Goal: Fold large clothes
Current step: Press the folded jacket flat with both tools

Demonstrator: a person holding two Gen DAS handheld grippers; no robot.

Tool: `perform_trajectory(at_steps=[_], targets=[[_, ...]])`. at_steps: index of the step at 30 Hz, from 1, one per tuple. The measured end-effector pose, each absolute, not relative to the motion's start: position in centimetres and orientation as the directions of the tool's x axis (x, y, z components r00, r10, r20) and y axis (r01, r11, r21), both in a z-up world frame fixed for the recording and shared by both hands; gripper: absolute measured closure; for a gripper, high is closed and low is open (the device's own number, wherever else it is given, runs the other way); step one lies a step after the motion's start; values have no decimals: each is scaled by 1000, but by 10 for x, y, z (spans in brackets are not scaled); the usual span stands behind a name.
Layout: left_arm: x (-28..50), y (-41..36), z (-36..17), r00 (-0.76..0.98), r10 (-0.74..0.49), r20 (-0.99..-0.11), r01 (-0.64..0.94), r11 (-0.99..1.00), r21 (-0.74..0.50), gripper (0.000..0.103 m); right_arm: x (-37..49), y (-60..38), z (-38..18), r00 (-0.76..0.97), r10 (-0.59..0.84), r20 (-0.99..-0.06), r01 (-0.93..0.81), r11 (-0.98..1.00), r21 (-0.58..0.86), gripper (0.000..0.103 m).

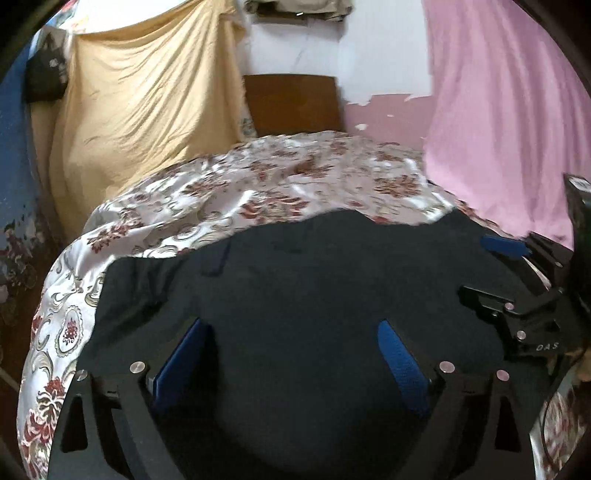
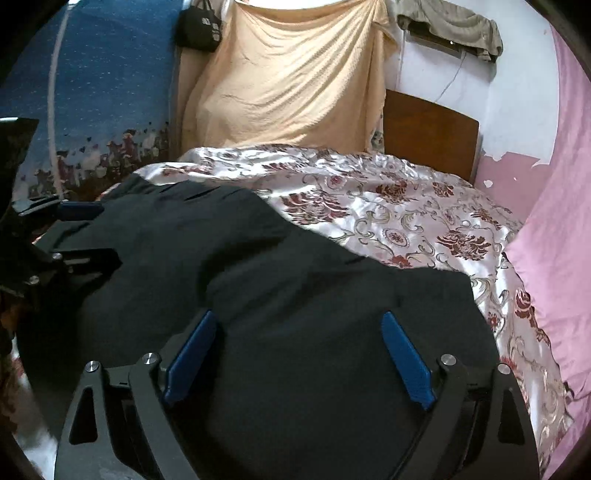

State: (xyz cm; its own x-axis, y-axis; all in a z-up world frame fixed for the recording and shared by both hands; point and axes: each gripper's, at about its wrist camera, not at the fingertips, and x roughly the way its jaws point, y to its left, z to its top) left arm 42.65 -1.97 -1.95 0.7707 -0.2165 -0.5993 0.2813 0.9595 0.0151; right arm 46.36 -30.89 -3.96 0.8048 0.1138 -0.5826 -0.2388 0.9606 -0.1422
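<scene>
A large black garment (image 1: 295, 280) lies spread on the near part of a bed with a floral satin cover (image 1: 258, 184). In the left wrist view my left gripper (image 1: 291, 328) stands open over the black cloth, its blue pads (image 1: 184, 365) wide apart and pressing on nothing. My right gripper (image 1: 484, 269) shows at the right edge, over the garment's right side. In the right wrist view the right gripper (image 2: 299, 317) is open above the garment (image 2: 280, 273), nothing pinched between its pads (image 2: 406, 362). The left gripper (image 2: 96, 232) sits at the far left of the cloth.
The satin cover (image 2: 406, 214) runs back to a wooden headboard (image 2: 428, 129). A yellow cloth (image 2: 291, 85) hangs behind the bed, and a pink cloth (image 2: 554, 221) hangs along its right side. A black bag (image 2: 199, 29) hangs by the blue wall (image 2: 103, 81).
</scene>
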Motion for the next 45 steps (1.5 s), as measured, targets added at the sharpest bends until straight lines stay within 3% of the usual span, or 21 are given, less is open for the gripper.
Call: perform_trajectory(at_steps=[9, 18, 29, 45], targets=[[489, 10, -47, 724, -172, -668, 152, 984, -89, 0, 538, -327, -61, 771, 25, -636, -174, 969, -173, 15], [509, 11, -65, 706, -211, -676, 169, 977, -128, 0, 567, -339, -85, 726, 101, -681, -185, 981, -51, 7], [516, 13, -77, 730, -234, -643, 156, 972, -176, 0, 585, -346, -108, 703, 159, -693, -174, 984, 49, 3], [514, 16, -82, 744, -238, -625, 157, 970, -183, 0, 585, -346, -114, 702, 169, -692, -170, 983, 67, 2]])
